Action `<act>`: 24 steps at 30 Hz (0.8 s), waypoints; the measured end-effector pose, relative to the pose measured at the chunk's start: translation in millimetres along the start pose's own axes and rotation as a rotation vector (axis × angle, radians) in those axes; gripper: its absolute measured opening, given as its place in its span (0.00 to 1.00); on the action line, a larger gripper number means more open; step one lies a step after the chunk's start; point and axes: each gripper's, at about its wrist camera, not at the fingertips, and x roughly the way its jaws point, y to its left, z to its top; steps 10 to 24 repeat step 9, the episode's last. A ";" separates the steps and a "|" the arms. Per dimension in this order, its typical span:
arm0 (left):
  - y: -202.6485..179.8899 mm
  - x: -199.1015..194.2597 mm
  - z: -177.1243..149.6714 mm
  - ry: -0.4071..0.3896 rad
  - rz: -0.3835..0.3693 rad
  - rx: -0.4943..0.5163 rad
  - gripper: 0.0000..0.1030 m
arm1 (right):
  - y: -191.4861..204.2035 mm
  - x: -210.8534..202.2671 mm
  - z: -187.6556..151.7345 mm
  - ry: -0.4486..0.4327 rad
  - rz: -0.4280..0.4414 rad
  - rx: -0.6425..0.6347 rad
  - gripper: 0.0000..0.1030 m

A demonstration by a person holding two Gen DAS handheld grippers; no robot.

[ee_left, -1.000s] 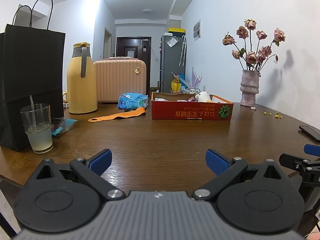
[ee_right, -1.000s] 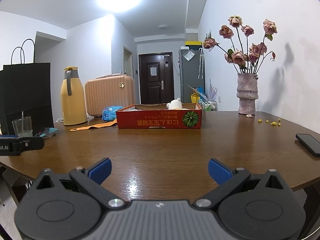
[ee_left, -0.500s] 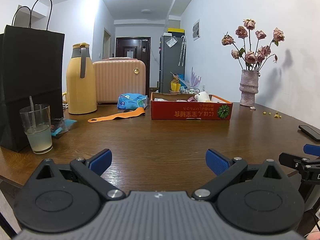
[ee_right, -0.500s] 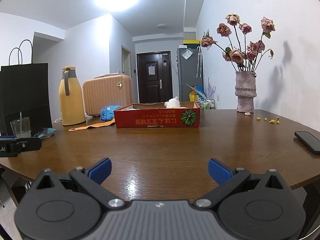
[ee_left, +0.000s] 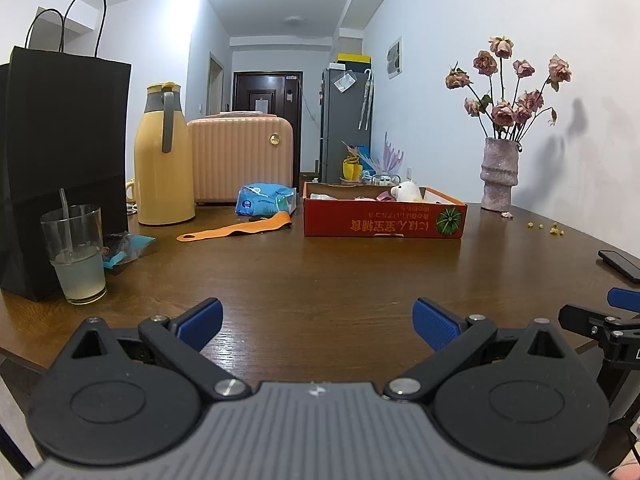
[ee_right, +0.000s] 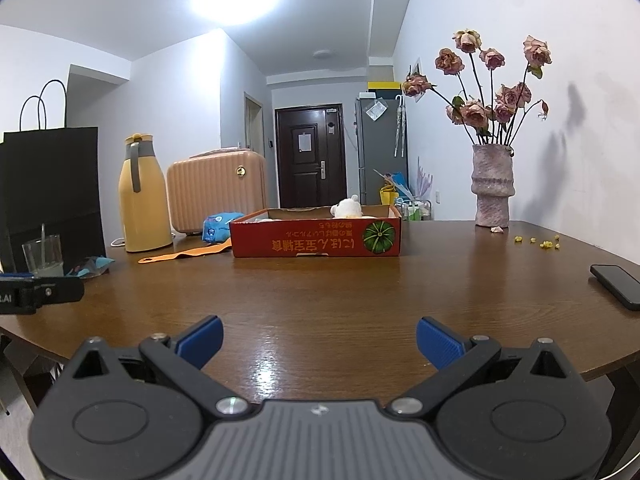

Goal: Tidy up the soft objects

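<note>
A red cardboard box (ee_left: pixel 384 217) (ee_right: pixel 316 236) sits at the far middle of the brown table. A white plush toy (ee_left: pixel 406 191) (ee_right: pixel 347 208) and other soft items lie inside it. An orange strap (ee_left: pixel 236 229) (ee_right: pixel 188 253) lies on the table left of the box, with a blue packet (ee_left: pixel 264 199) (ee_right: pixel 218 225) behind it. My left gripper (ee_left: pixel 318 320) is open and empty at the near table edge. My right gripper (ee_right: pixel 319 338) is open and empty, also at the near edge, far from the box.
A black paper bag (ee_left: pixel 60 168), a glass with a straw (ee_left: pixel 76 256), a yellow thermos (ee_left: pixel 162 156) and a pink case (ee_left: pixel 242 158) stand at the left. A vase of dried roses (ee_right: pixel 492 188) stands far right. A phone (ee_right: pixel 616 286) lies at the right edge.
The right wrist view has shifted slightly; the box sits a little left and lower in it. The left view is nearly unchanged. Both grippers stay open.
</note>
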 end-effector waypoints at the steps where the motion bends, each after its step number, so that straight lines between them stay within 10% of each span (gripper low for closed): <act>1: 0.6 0.4 0.2 0.003 0.002 -0.005 1.00 | 0.0 0.4 -0.1 0.002 0.000 0.000 1.00; 24: 3.4 0.4 1.0 0.000 0.017 -0.017 1.00 | -0.5 2.2 -0.5 0.009 -0.004 0.000 1.00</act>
